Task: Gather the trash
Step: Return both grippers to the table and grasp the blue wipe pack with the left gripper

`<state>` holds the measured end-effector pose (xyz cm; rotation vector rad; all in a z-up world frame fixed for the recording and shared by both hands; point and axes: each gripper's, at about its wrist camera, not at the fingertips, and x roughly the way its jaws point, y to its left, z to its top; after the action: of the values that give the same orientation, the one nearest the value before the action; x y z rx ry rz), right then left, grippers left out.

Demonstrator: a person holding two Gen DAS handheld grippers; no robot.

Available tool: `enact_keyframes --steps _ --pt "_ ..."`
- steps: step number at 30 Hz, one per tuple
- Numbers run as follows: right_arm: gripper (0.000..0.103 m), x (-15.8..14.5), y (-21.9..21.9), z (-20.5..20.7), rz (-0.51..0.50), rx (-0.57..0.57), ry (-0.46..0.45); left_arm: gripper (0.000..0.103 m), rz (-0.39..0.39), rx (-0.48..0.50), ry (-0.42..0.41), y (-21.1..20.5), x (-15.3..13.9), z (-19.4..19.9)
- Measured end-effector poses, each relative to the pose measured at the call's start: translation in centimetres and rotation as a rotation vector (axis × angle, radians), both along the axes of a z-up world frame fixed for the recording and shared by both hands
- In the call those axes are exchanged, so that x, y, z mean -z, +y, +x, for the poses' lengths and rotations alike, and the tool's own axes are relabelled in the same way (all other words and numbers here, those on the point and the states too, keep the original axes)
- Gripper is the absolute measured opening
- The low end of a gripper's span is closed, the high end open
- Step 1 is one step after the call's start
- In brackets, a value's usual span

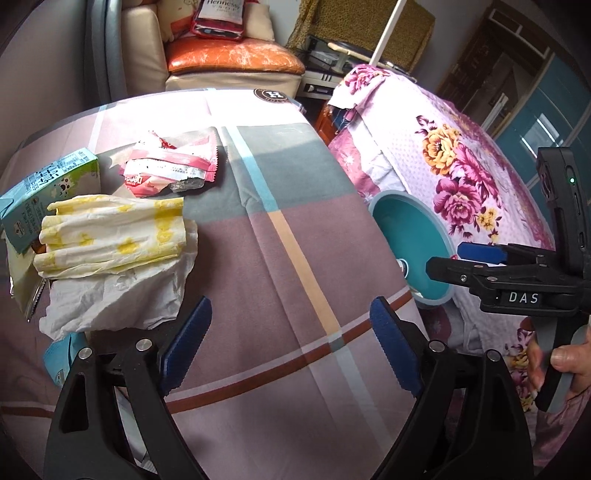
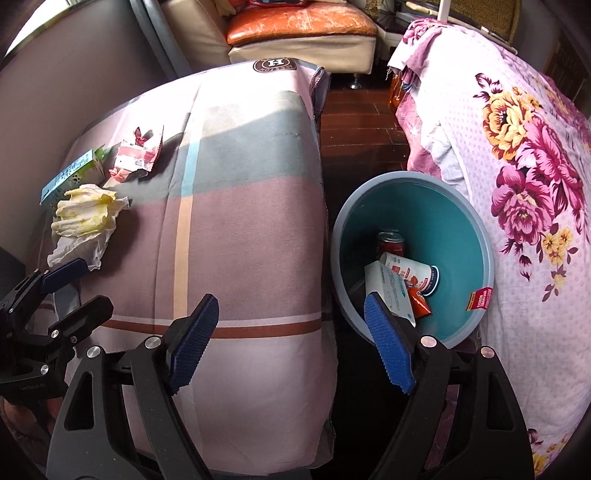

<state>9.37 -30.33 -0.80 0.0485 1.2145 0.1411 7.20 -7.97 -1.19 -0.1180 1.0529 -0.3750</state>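
Observation:
A crumpled white and yellow tissue point(image 1: 110, 243) lies on the plaid-covered table point(image 1: 288, 229), with a pink snack wrapper point(image 1: 170, 166) and a teal carton point(image 1: 44, 192) behind it. They also show in the right wrist view: tissue point(image 2: 86, 218), wrapper point(image 2: 136, 155), carton point(image 2: 72, 173). My left gripper point(image 1: 291, 343) is open and empty just right of the tissue. My right gripper point(image 2: 291, 339) is open and empty, between the table edge and the teal bin point(image 2: 461, 229). The bin holds a can point(image 2: 390, 242), a cup point(image 2: 410, 271) and a white pack point(image 2: 388, 291).
A bed with a pink floral cover point(image 2: 517, 166) stands right of the bin. A sofa with an orange cushion point(image 2: 295, 22) is at the back. Dark wooden floor point(image 2: 354, 122) shows between table and bed. The right gripper also shows in the left wrist view point(image 1: 447, 258).

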Motion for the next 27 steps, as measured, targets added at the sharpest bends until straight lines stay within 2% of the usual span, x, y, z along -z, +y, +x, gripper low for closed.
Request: enact_keyframes --steps 11,20,27 --pt "0.077 -0.5 7.3 -1.6 -0.019 -0.134 0.002 0.088 0.012 -0.169 -0.016 8.4 -0.2 -3.2" --pt "0.078 0.4 11.0 -2.5 -0.023 -0.205 0.024 0.088 0.026 -0.282 0.062 13.3 2.8 -5.0" --pt "0.078 0.4 12.8 -2.5 -0.045 -0.249 0.028 0.088 0.031 -0.301 0.111 14.4 4.7 -4.7"
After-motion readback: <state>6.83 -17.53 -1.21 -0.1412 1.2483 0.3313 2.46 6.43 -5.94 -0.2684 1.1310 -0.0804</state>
